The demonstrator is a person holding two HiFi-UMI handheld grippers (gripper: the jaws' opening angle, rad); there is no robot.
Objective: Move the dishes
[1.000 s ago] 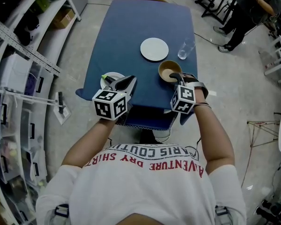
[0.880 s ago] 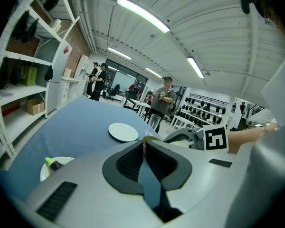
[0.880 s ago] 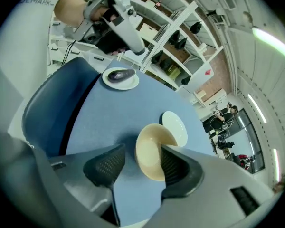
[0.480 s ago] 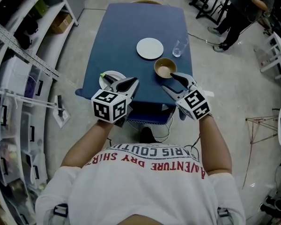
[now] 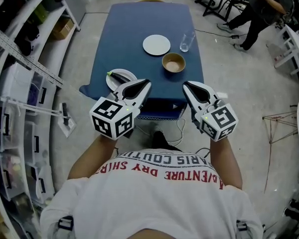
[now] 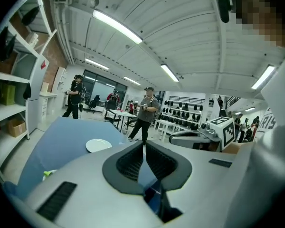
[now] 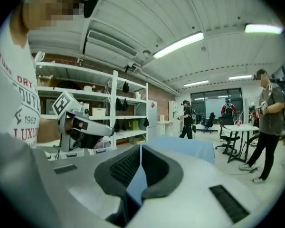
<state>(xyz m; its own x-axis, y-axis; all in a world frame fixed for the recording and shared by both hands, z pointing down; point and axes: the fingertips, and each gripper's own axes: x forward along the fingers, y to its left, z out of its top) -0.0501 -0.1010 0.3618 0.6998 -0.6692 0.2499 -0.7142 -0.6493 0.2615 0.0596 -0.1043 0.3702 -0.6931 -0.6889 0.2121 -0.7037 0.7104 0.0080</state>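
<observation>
A blue table [image 5: 139, 24] carries a white plate [image 5: 156, 45], a clear glass [image 5: 186, 41] and a brown bowl [image 5: 173, 62]. A second white plate [image 5: 120, 78], holding a green and black item, sits at the table's near left edge. My left gripper [image 5: 143, 85] hovers just off the near edge, right of that plate, shut on nothing. My right gripper [image 5: 188, 86] is level with it, below the bowl and apart from it, also shut and empty. The left gripper view shows the far plate [image 6: 98, 145] beyond the closed left gripper [image 6: 143, 145]. The closed right gripper [image 7: 140, 148] fills the right gripper view.
White shelving [image 5: 20, 59] with boxes runs along the left. Black-legged desks and a standing person [image 5: 259, 9] are at the far right. Bare concrete floor [image 5: 229, 78] flanks the table. Cables lie under the table's near edge.
My right gripper let go at the bowl, drew back toward me and shut. The left gripper also pulled back a little. The bowl stays on the table.
</observation>
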